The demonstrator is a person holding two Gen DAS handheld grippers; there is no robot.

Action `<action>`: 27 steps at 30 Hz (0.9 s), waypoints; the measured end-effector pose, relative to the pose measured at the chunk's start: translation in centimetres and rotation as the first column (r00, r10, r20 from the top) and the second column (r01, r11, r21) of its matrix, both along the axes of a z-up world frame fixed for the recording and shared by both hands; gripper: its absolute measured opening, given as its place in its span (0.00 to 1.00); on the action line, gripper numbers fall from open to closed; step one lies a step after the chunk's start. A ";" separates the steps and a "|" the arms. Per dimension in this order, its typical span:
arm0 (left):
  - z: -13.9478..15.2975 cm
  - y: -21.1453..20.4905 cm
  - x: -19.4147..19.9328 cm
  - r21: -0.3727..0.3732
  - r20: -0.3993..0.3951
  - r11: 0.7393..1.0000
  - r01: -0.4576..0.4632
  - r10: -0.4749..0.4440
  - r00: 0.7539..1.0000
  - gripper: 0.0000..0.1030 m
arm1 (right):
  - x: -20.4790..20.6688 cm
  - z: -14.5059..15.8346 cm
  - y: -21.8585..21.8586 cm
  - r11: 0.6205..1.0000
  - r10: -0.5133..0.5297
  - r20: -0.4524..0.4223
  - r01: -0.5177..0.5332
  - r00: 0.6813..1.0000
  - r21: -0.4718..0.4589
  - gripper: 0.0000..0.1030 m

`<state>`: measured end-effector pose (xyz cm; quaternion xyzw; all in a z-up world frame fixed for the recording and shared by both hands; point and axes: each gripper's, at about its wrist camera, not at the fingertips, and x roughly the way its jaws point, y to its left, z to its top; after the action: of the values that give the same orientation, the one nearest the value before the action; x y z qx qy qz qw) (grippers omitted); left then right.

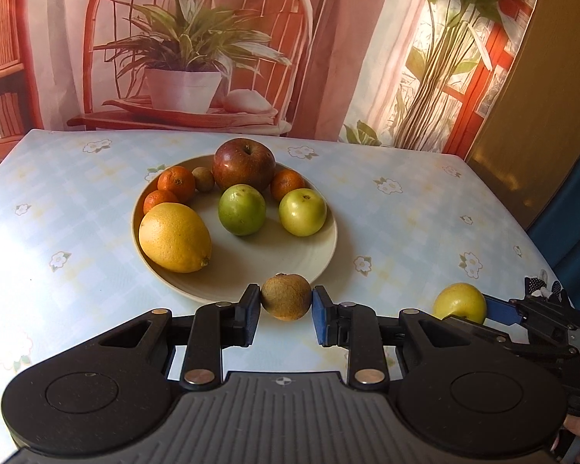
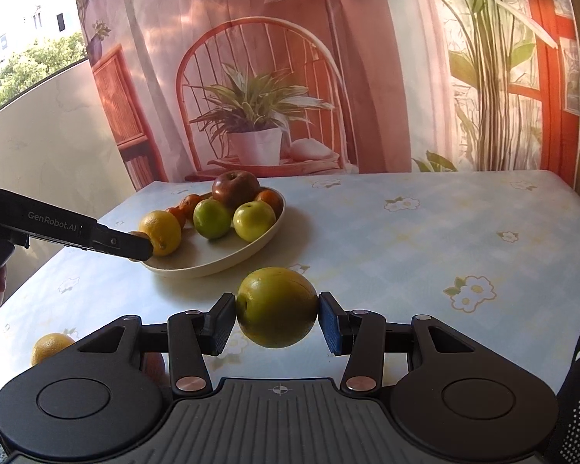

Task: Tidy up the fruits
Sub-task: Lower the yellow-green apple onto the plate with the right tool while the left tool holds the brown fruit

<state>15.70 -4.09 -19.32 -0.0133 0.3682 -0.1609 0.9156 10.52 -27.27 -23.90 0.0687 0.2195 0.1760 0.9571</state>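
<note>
My left gripper (image 1: pixel 286 303) is shut on a small brown kiwi (image 1: pixel 286 297), held just in front of the near rim of a cream plate (image 1: pixel 321 247). The plate holds a lemon (image 1: pixel 175 237), a red apple (image 1: pixel 243 164), two green apples (image 1: pixel 242 209), several small oranges (image 1: pixel 176 182) and another small kiwi (image 1: pixel 203 179). My right gripper (image 2: pixel 277 315) is shut on a yellow-green apple (image 2: pixel 277 306), held above the table to the right of the plate (image 2: pixel 247 247). That apple also shows in the left wrist view (image 1: pixel 460 302).
The table has a pale blue flowered cloth (image 2: pixel 425 239). A yellow fruit (image 2: pixel 50 346) lies on the table near its front left edge. A printed backdrop (image 1: pixel 328 38) hangs behind the table. The left gripper (image 2: pixel 133 243) reaches over the plate's left side.
</note>
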 end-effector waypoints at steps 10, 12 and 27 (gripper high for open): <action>-1.5 2.1 2.8 -0.018 -0.029 0.999 -0.039 0.039 0.999 0.30 | 3.0 5.3 3.9 0.990 0.093 0.038 -0.088 0.995 -0.107 0.42; -1.8 2.6 3.4 -0.023 -0.043 0.998 -0.051 0.050 0.998 0.30 | 4.2 5.8 5.0 0.986 0.116 0.031 -0.111 0.993 -0.127 0.42; -2.7 3.7 5.3 -0.052 -0.081 0.998 -0.040 0.036 0.996 0.30 | 10.6 5.3 9.6 0.968 0.194 -0.045 -0.199 0.980 -0.157 0.42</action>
<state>21.00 -0.40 -22.07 -0.0511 0.4000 -0.1526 0.9023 21.14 -17.72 -18.58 -0.0279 0.2524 0.2506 0.9342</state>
